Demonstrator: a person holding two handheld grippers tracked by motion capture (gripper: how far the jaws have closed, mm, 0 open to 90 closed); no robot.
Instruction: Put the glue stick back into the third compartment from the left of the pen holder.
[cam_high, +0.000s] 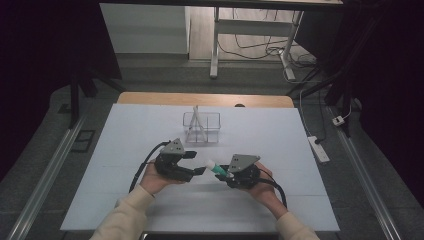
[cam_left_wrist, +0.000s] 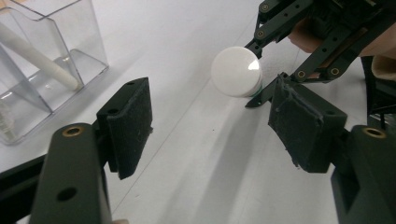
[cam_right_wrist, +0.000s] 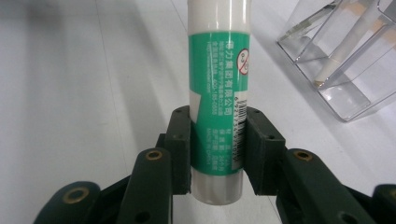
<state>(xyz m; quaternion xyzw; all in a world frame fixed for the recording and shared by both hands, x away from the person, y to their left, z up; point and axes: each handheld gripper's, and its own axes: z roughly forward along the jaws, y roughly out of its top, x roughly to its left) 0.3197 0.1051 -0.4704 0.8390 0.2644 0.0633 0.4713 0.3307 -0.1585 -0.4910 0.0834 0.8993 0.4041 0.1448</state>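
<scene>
A glue stick (cam_right_wrist: 218, 98) with a green label and a white cap is clamped between the pads of my right gripper (cam_right_wrist: 218, 151); it points forward over the white table. In the high view the glue stick (cam_high: 215, 167) juts left from the right gripper (cam_high: 225, 173) toward the left gripper (cam_high: 196, 162). From the left gripper view the stick's white cap (cam_left_wrist: 236, 71) faces me, a little beyond the pads. My left gripper (cam_left_wrist: 212, 126) stands open with nothing between its jaws. A clear plastic organizer (cam_high: 201, 127) holding a white pen (cam_high: 198, 120) stands behind both grippers.
The white table sheet (cam_high: 280, 145) spreads wide on all sides of the hands. The clear organizer (cam_left_wrist: 37, 65) is at the left gripper's upper left, and the same organizer (cam_right_wrist: 345, 60) lies at the right gripper's upper right. A power strip (cam_high: 318, 148) lies off the table's right edge.
</scene>
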